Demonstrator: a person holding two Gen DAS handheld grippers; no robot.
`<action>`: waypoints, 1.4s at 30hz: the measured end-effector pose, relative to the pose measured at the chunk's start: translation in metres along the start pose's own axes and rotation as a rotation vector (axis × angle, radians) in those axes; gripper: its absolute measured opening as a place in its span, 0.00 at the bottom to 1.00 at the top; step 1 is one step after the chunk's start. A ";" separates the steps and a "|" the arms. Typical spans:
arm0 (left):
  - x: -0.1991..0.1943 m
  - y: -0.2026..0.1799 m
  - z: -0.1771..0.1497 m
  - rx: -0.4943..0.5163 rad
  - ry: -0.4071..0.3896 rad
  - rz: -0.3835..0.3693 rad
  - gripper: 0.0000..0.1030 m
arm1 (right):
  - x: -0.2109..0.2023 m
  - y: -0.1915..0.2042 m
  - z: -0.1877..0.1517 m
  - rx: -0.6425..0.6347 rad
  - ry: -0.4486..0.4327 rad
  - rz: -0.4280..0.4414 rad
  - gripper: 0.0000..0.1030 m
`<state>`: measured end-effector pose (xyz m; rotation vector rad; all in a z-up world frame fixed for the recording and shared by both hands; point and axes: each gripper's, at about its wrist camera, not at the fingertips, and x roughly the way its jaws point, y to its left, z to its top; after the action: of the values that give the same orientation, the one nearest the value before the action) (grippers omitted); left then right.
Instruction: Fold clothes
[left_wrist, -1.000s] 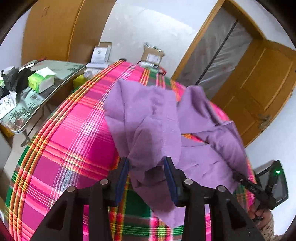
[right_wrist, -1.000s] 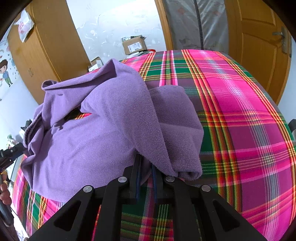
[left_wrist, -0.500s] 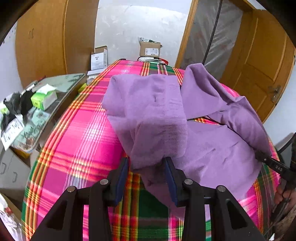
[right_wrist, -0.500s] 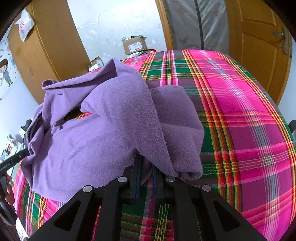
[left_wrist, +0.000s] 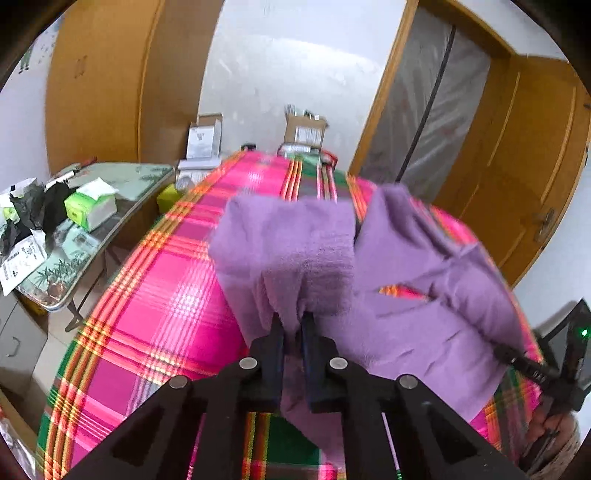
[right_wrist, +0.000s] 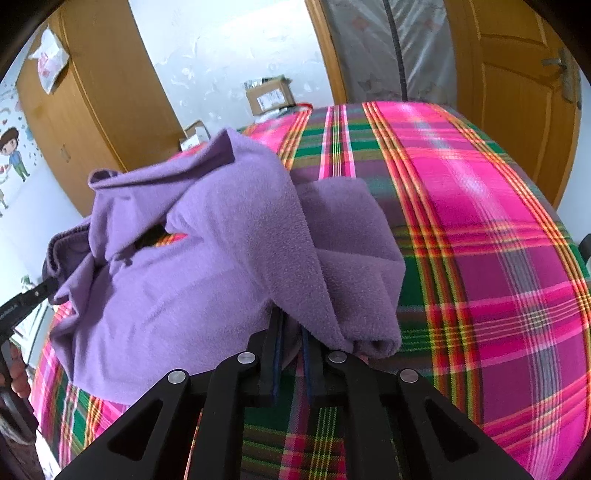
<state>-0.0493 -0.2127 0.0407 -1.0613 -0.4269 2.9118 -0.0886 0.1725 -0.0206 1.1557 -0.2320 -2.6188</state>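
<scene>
A purple fleece garment (left_wrist: 402, 314) (right_wrist: 192, 266) lies crumpled on a pink, green and orange plaid bed cover (left_wrist: 155, 295) (right_wrist: 480, 229). My left gripper (left_wrist: 291, 325) is shut on a bunched fold at the garment's near left edge. My right gripper (right_wrist: 290, 328) is shut on the garment's near right edge, where a rolled fold drapes over its fingertips. In the left wrist view the right gripper (left_wrist: 532, 369) shows at the far right, held by a hand. The left gripper (right_wrist: 26, 302) appears at the left edge of the right wrist view.
A glass-topped side table (left_wrist: 92, 206) with a green tissue box (left_wrist: 90, 206) and clutter stands left of the bed. Cardboard boxes (left_wrist: 304, 129) sit by the far wall. Wooden doors (left_wrist: 517, 166) and a wardrobe (right_wrist: 96, 103) surround the bed.
My left gripper, open around the garment's edge before, has closed on the fold. The right gripper keeps its hold and has barely moved.
</scene>
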 end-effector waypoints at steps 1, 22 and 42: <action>-0.005 -0.001 0.002 -0.003 -0.016 -0.007 0.08 | -0.004 0.000 0.001 -0.003 -0.017 -0.001 0.08; -0.035 -0.038 0.014 -0.003 -0.079 -0.128 0.08 | -0.081 -0.053 0.021 0.059 -0.236 -0.155 0.03; -0.047 -0.007 -0.010 -0.107 -0.056 -0.079 0.08 | -0.094 -0.080 0.001 0.056 -0.144 -0.188 0.05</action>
<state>-0.0076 -0.2083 0.0649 -0.9531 -0.6178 2.8830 -0.0430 0.2779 0.0256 1.0538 -0.2365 -2.8819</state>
